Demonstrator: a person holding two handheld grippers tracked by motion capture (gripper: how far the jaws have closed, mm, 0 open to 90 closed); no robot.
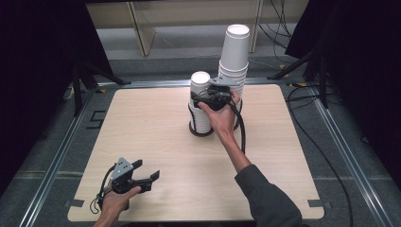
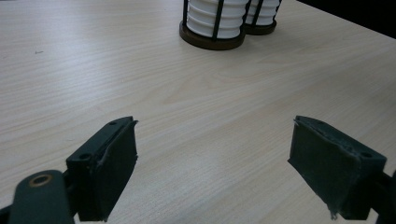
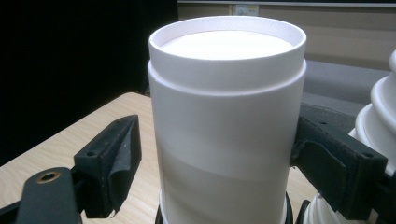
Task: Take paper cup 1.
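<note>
Pale wood table [image 1: 156, 142], dark curtains [image 1: 38, 56], grey floor [image 1: 359, 156]

Premises present as a lab-type recording bay rather than a home. A bare light-wood table [image 1: 156, 142] stands on grey floor between metal floor rails [image 1: 52, 165]. Black curtains [image 1: 38, 71] screen both sides, dark stand legs [image 1: 90, 80] and loose cables [image 1: 326, 156] cross the floor.
</note>
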